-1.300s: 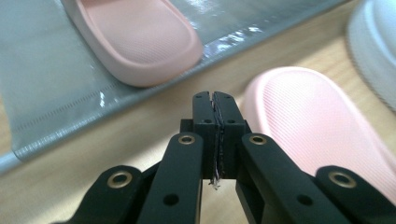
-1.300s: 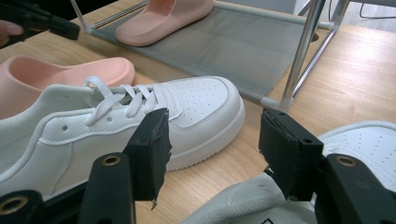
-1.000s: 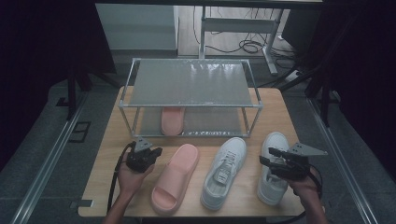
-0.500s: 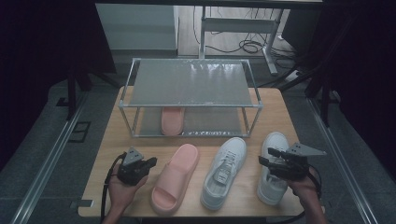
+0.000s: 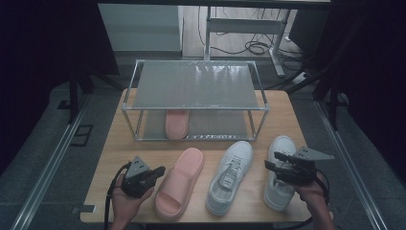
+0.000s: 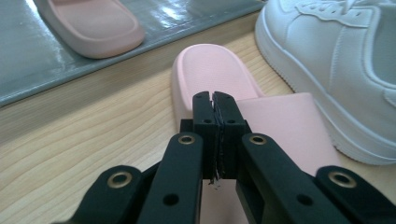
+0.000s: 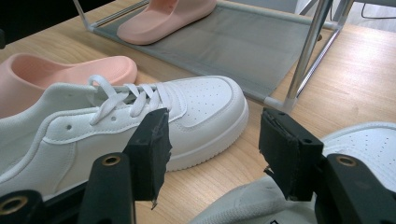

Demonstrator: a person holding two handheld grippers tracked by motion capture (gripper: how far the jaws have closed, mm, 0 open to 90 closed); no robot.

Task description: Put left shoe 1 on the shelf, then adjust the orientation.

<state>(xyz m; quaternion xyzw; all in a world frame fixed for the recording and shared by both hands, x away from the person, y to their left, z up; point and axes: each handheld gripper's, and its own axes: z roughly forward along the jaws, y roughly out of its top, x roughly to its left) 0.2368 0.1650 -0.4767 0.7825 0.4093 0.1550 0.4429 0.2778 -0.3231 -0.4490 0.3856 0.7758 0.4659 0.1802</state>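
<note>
Wooden table [image 5: 119, 143] holds a row of shoes in front of a small metal rack [image 5: 196, 84]. At the left, the left gripper [image 5: 160, 170] is held by a hand [image 5: 127, 201], and its jaws are pressed tight together with nothing between them. Its tip is just beside the pink slipper [image 5: 178, 184] on the table, right above the slipper's strap. Another pink slipper [image 5: 176, 122] sits on the low shelf of the rack. Next comes a white sneaker [image 5: 231, 175] in the middle. At the right, the right gripper [image 5: 270, 165] hangs over the second white sneaker [image 5: 282, 148]. Its jaws are wide apart and hold nothing, with that sneaker just below them.
</note>
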